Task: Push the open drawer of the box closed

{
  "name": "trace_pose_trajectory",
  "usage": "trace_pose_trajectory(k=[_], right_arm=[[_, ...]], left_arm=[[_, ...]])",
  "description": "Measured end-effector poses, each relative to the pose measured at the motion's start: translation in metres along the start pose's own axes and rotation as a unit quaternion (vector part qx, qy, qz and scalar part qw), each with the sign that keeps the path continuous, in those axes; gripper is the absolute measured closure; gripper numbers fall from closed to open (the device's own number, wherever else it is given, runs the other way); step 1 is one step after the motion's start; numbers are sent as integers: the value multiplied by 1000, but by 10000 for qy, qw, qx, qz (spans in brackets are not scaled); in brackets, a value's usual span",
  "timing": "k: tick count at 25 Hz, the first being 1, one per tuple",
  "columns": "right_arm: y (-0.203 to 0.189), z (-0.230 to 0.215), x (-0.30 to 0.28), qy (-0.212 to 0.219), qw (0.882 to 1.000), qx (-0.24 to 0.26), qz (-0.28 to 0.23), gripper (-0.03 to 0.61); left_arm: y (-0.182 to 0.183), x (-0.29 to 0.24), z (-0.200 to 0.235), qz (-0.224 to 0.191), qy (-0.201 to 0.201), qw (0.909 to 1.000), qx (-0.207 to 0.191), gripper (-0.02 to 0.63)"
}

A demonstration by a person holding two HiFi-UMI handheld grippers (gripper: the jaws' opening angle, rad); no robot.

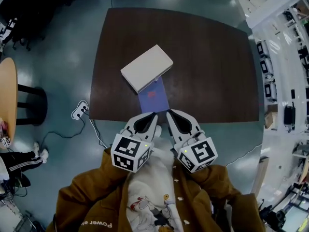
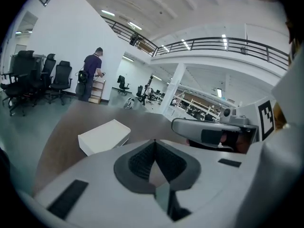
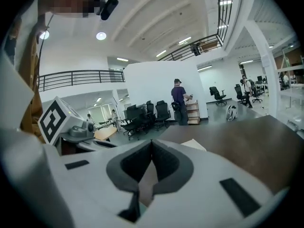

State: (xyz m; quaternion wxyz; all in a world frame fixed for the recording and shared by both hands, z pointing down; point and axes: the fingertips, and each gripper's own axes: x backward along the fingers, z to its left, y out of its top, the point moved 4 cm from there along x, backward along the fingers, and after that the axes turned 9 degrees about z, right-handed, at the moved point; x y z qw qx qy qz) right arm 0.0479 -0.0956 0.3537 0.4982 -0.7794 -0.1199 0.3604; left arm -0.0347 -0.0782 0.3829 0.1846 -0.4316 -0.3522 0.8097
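A white box [image 1: 146,67] lies slantwise on the dark brown table [image 1: 212,66]. Its purple drawer [image 1: 153,95] stands pulled out toward me, reaching almost to the table's near edge. Both grippers hover side by side at that near edge, just short of the drawer's front. My left gripper [image 1: 154,114] is shut with nothing between its pads. My right gripper [image 1: 168,112] is shut and empty too. In the left gripper view the box [image 2: 103,137] shows ahead to the left beyond the closed jaws. In the right gripper view only a corner of the box [image 3: 194,145] peeks over the gripper body.
A round wooden table [image 1: 7,96] stands at the left. A power strip [image 1: 80,110] with a cable lies on the floor by the table's near left corner. Office chairs [image 2: 28,77] and a standing person [image 2: 92,79] are far off. Shelving [image 1: 282,47] lines the right side.
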Motion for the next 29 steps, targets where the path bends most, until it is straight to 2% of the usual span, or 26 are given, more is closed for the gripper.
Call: trace_pose_trajectory(k=[4,8,13,20,29], right_arm=[[8,6,15,-241,9996,125,-118,572],[7,4,25,-463,9988,30,-164,574],[-1,7,26,-500,9987,-79,-79,574],[-9,13,21,-524,9986,-62,6,574],[-18,19,18,-630,9979,-80,97,574]], left_arm=[[5,16,-2,-42,8,10000,2,607],[7,24,-4,-23,3,10000,25,607],[6,28,-3,-9,45,10000,3,607],[4,31,-5,-28,189,9989,-429,607],[-4,31,-5,79,27,9990,-428,607]])
